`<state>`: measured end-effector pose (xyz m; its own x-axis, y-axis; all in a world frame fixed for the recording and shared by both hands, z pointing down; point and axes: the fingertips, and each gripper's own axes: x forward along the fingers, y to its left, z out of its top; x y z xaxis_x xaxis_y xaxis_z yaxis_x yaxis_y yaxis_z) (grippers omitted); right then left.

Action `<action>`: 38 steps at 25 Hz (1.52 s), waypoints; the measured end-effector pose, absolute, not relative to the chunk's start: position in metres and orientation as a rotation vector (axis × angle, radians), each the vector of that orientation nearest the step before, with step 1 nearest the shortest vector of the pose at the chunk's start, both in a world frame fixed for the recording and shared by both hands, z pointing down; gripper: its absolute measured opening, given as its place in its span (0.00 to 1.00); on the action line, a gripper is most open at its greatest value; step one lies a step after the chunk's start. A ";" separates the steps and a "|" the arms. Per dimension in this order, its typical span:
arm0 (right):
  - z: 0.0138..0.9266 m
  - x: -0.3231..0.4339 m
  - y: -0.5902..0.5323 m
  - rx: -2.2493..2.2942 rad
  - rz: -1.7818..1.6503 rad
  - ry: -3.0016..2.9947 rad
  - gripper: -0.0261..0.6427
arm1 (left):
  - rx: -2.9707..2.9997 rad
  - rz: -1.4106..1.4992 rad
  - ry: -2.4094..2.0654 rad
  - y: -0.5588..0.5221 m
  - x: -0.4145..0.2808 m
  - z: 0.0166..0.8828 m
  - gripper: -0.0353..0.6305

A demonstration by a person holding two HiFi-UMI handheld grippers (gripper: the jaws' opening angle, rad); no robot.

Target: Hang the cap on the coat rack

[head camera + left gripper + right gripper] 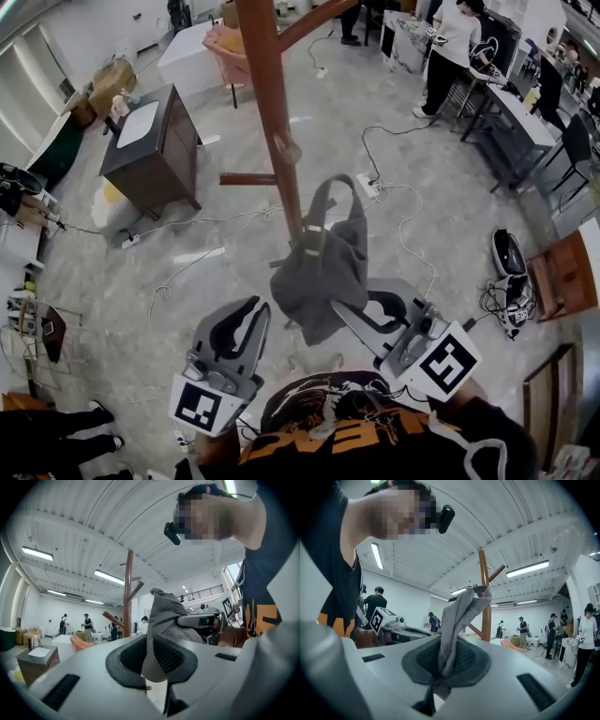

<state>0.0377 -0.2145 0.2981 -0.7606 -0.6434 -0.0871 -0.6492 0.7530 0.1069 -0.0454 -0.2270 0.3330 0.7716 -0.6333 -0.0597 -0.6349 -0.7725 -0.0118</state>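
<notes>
A grey cap (322, 264) hangs in the air right in front of the brown wooden coat rack (270, 112), its strap loop up against the pole. My left gripper (255, 309) is shut on the cap's lower left edge, and the cloth (157, 620) rises from between its pads (171, 656). From the other side my right gripper (354, 305) is shut on the cap, with bunched fabric (457, 620) squeezed between its pads (464, 658). The top of the cap lies close to a peg (496, 573) of the rack; I cannot tell whether they touch.
A dark wooden cabinet (155, 145) stands at the left of the rack. Cables and a power strip (367, 187) lie on the floor. A pink chair (230, 52) is behind the rack. At the back right a person (448, 52) stands by desks (520, 117).
</notes>
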 end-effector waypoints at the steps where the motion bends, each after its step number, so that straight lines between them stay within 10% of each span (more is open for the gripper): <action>1: 0.294 0.037 -0.215 -1.067 0.212 2.896 0.10 | -2.933 0.080 1.044 -0.229 -0.046 0.335 0.14; 38: 0.294 0.006 -0.296 -1.088 0.194 2.979 0.10 | -2.949 0.085 1.076 -0.253 -0.077 0.339 0.14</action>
<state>0.0058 -0.2958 0.2943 -0.7649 -0.6441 -0.0082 -0.6397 0.7581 0.1268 -0.0766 -0.2534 0.3386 0.7638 -0.6434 -0.0509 -0.6435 -0.7653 0.0175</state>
